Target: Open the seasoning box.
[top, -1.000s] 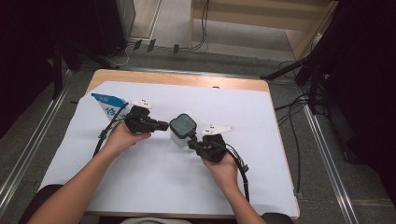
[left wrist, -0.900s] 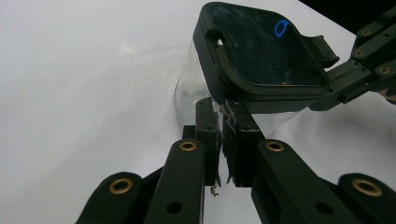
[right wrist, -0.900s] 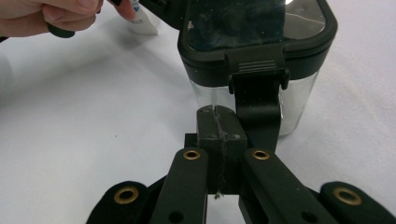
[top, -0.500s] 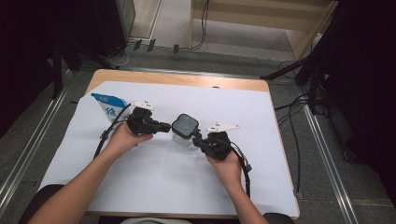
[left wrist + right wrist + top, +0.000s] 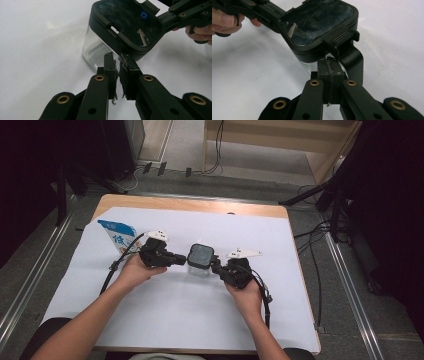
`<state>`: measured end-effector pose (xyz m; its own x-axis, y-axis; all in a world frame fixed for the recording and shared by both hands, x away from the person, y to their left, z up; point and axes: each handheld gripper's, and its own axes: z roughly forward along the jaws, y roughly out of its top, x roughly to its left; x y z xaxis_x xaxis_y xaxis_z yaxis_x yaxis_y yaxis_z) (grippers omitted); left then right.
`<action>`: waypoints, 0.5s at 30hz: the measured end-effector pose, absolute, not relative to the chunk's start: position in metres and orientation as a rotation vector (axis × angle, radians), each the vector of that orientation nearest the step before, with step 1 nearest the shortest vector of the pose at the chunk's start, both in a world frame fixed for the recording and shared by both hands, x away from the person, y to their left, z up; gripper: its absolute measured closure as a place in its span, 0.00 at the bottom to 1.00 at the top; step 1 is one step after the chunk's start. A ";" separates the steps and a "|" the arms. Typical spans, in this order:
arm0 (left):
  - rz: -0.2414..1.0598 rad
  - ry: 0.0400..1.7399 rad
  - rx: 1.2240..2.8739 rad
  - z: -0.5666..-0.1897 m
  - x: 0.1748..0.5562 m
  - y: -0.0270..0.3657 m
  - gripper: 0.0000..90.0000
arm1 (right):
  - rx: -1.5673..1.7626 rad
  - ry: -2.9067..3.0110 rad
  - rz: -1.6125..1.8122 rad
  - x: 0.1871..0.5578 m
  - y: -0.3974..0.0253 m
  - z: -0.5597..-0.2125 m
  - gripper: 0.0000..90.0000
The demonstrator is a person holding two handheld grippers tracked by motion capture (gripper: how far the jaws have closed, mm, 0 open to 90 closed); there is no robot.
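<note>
Two closed claws, left [image 5: 176, 258] and right [image 5: 217, 265], flanked the black-lidded clear container [image 5: 200, 260], gripping nothing; unlatching its side clips called for even, gentle leverage.

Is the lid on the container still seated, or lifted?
Seated, apparently: the dark lid sits flat on the clear container, no gap visible along its rim. Whether its latches are locked, cannot tell.

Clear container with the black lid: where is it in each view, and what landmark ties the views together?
High view: the clear container stands mid-table between the left gripper and right gripper.
Left gripper view: upper centre-right, just past the jaw tips.
Right gripper view: top centre, lid tilted toward the camera.
Shared landmark: the glossy black lid.
</note>
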<state>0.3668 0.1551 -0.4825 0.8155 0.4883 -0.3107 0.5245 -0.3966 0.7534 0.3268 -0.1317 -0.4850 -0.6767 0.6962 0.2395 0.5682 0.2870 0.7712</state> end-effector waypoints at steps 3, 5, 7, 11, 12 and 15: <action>-0.044 0.747 2.062 -0.482 0.365 0.153 0.94 | 1.201 2.398 1.342 0.328 -0.133 -0.485 1.00; -0.048 0.741 2.063 -0.482 0.365 0.152 0.95 | 1.203 2.393 1.340 0.330 -0.134 -0.485 1.00; -0.048 0.742 2.062 -0.483 0.364 0.151 0.95 | 1.210 2.391 1.339 0.331 -0.135 -0.485 1.00; -0.059 0.740 2.062 -0.483 0.363 0.150 0.94 | 1.229 2.396 1.335 0.335 -0.137 -0.486 1.00; -0.062 0.740 2.060 -0.483 0.363 0.150 0.94 | 1.229 2.401 1.338 0.336 -0.138 -0.486 1.00; -0.066 0.735 2.060 -0.483 0.362 0.148 0.94 | 1.229 2.404 1.337 0.337 -0.139 -0.486 1.00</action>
<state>0.3621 0.1479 -0.4829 0.8206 0.4746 -0.3183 0.5235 -0.4012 0.7516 0.3372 -0.1387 -0.4859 -0.6604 0.7051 0.2583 0.5913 0.2763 0.7577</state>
